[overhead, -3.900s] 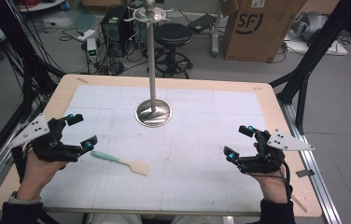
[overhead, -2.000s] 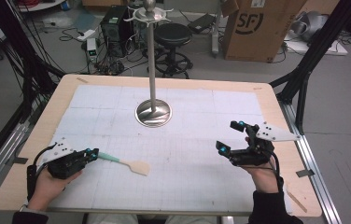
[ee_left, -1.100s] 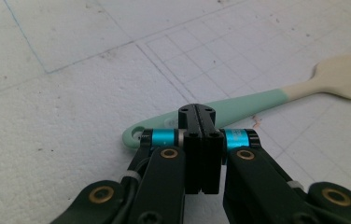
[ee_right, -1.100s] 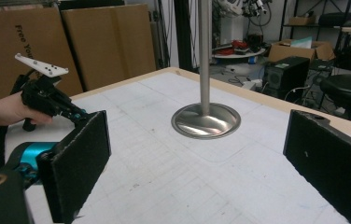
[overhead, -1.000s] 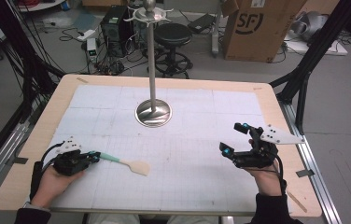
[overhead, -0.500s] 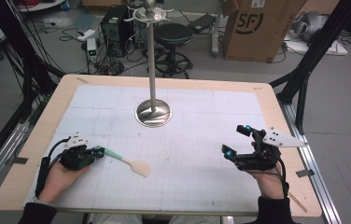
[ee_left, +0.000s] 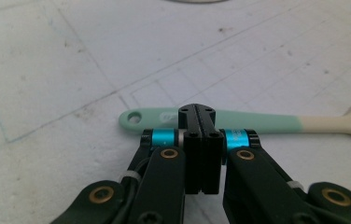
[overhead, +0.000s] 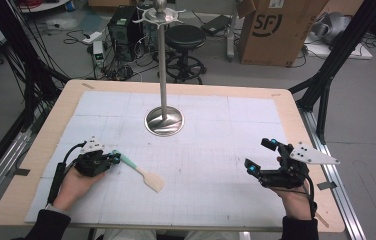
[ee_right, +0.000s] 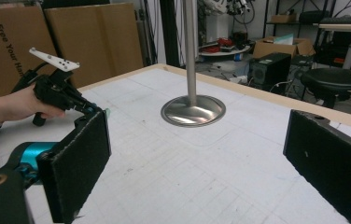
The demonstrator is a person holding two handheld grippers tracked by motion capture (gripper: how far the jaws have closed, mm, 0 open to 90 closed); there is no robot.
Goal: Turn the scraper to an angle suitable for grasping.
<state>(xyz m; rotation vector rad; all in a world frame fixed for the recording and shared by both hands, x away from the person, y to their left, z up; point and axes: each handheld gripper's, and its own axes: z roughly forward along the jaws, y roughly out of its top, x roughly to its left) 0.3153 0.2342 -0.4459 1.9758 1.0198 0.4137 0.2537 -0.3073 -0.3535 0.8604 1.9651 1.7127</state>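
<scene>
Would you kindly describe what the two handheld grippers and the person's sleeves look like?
Both grippers are black linkage frames with brass-coloured pivots and bright cyan cylinders near the tips. The left gripper carries a pale grey three-cornered plate and trails a black cable. The right gripper bears a larger grey plate, and its jaws end in flat black textured pads. The person wears dark sleeves.

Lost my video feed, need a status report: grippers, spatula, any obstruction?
Left gripper shut on spatula handle, spatula flat on mat. Right gripper open, empty. Metal stand beyond, clear of both.
</scene>
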